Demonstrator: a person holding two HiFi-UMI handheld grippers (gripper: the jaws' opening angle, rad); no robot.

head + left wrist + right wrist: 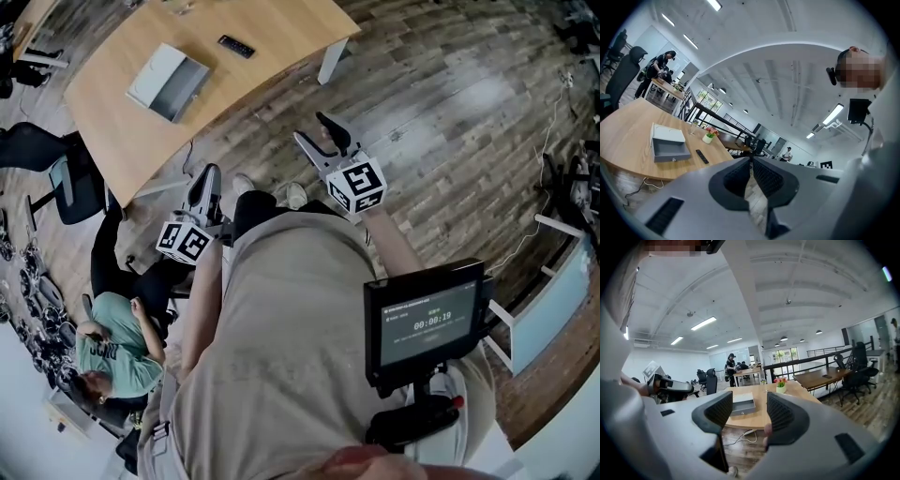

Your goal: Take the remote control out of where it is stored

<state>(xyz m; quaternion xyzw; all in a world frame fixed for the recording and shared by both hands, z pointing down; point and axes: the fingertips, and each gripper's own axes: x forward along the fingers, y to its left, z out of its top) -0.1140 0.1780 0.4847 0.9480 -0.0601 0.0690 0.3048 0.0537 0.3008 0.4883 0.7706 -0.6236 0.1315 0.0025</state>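
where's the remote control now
In the head view the remote control lies on the wooden table, top left, just right of the grey drawer box.

We wear a loose beige tee [281, 319] with short sleeves, and pale shoes [296, 195]. Our left claw [207, 176] and right claw [311, 129] are built alike. Each has a light grey moulded shell, two black pads [715, 411] with a finely ribbed face and dark slots [848, 446] in the shell beside them. At the back of each is a white cube [357, 186] printed with black square markers. A black screen [427, 323] with pale digits sits at our front, above a black grip [412, 422] with a red knob.
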